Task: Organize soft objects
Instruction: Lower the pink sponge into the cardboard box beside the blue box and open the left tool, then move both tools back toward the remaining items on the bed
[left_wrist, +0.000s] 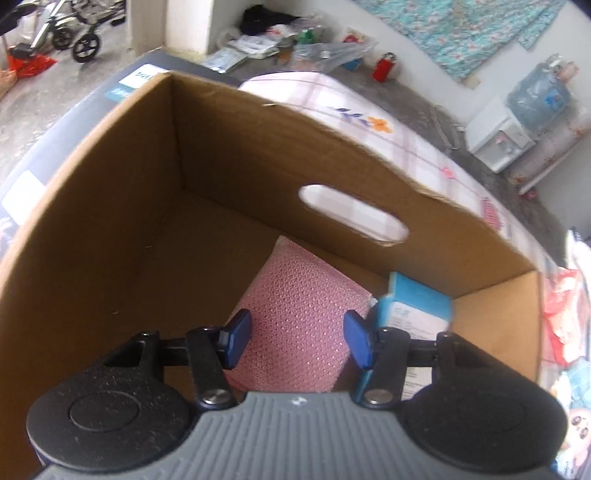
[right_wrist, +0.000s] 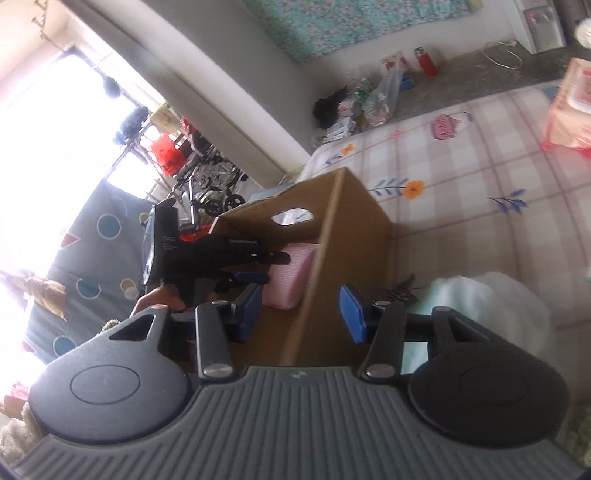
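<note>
Here the left gripper (left_wrist: 297, 339) hangs over the open cardboard box (left_wrist: 92, 236), its blue pads parted with nothing pressed between them. Below, a pink textured pouch (left_wrist: 295, 314) lies on the box floor, and a blue-and-white packet (left_wrist: 413, 302) stands beside it against the wall. The right gripper (right_wrist: 301, 314) is also spread and empty, outside the box corner (right_wrist: 347, 229). A pale, blurred cloth (right_wrist: 480, 299), perhaps a towel, lies on the checked bedsheet (right_wrist: 461, 177) just beside the box.

We read only "DAS" in white on the black body of the left tongs (right_wrist: 258, 271); smaller print beneath stays illegible.
</note>
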